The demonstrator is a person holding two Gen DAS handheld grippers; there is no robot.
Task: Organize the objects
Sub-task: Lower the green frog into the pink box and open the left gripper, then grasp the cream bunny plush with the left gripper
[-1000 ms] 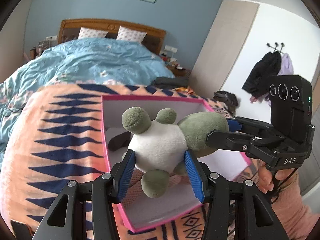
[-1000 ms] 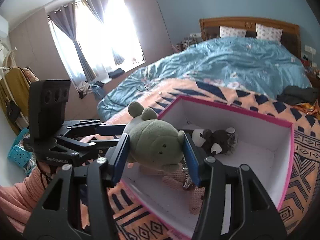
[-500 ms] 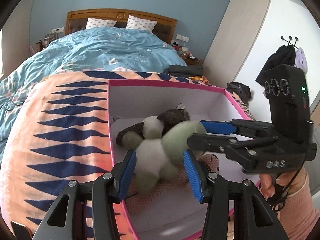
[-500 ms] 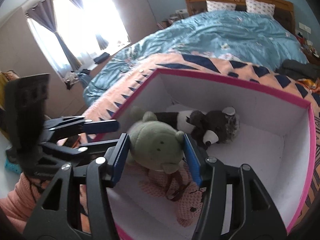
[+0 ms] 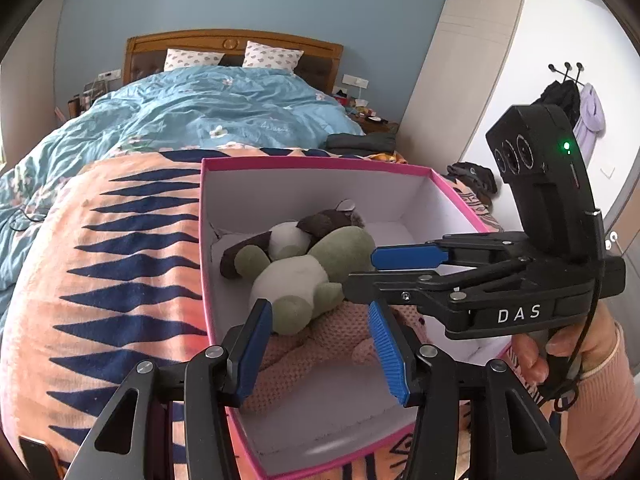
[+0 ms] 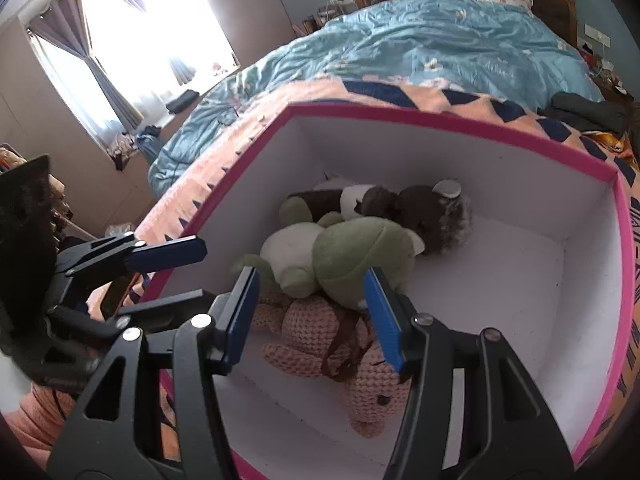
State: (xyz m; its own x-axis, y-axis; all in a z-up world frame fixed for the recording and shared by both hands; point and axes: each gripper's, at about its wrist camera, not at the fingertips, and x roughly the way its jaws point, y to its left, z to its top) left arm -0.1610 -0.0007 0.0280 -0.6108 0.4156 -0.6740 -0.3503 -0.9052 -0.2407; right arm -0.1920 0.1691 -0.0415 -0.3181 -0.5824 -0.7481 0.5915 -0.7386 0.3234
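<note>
Left gripper (image 5: 320, 354) sits at the bottom centre of my left wrist view, blue pads spread wide with nothing between them, hanging over the near end of the pink-rimmed box (image 5: 312, 164). Right gripper (image 6: 316, 320) fills the bottom centre of the right wrist view, also spread apart and holding nothing; I see it again at the right of the left view (image 5: 360, 272), its pads parted just beside the green plush's head. My right hand (image 5: 560, 348) wraps the handle at lower right.

Inside the box, nearest my pads, a pink knitted plush (image 6: 340, 344) lies flat on the white floor, lower centre of the right view. On top of it rests the green and white frog plush (image 6: 344, 256), on its side, no pad touching it. In the left view the frog plush (image 5: 304, 272) shows centre frame, one foot close to the left pad. Right behind it, touching, lies a brown and white plush (image 6: 416, 208) against the far wall of the box.

Under the box, an orange blanket with dark blue triangles (image 5: 120, 260) covers the left half of the left view. Beyond, a blue duvet (image 5: 208, 112) stretches to two patterned pillows (image 5: 272, 56) and a wooden headboard (image 5: 232, 40) at upper centre. Coats hang on hooks (image 5: 568, 100) at the upper right. A bright curtained window (image 6: 140, 40) fills the upper left of the right view.
</note>
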